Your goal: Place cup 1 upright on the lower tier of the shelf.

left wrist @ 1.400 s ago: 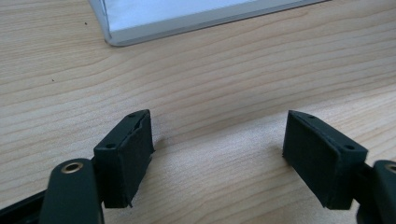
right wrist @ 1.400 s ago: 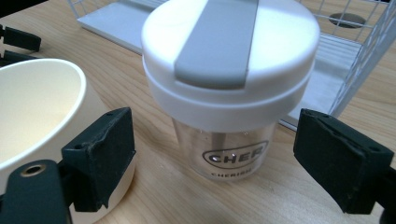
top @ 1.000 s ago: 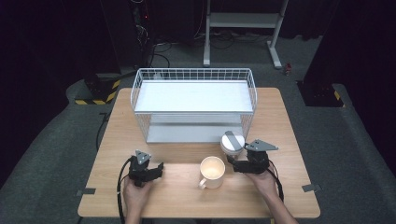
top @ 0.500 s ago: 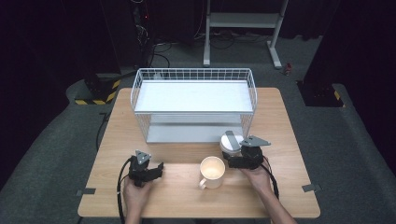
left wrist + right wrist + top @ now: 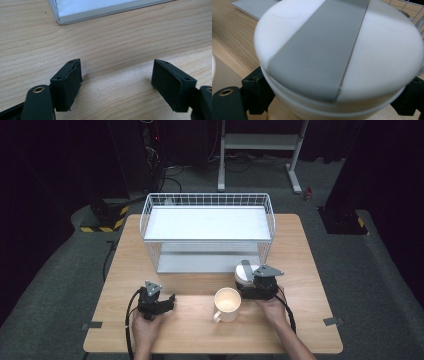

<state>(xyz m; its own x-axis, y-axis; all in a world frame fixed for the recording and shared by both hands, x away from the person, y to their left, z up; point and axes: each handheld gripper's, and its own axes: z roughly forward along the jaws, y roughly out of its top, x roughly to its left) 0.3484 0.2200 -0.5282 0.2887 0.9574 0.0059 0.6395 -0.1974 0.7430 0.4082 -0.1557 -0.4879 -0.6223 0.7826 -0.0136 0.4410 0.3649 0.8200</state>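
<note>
The 2 fingers (image 5: 255, 96) of the right gripper (image 5: 250, 287) sit apart around a white lidded container (image 5: 337, 57), right of the mug (image 5: 227, 304). The left gripper (image 5: 117, 86) gapes over bare table (image 5: 120, 50).

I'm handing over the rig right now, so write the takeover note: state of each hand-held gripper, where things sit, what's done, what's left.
Left hand-held gripper: jaws open, nothing between them, low over bare table at the near left.
Right hand-held gripper: one jaw on each side of the white lidded container; whether it is clamped cannot be told.
The container stands on the table in front of the wire basket, with the white mug on its near left.
Done: right gripper brought around the container.
Left, likely: confirm the grip, lift, and place it; the destination isn't evident.
</note>
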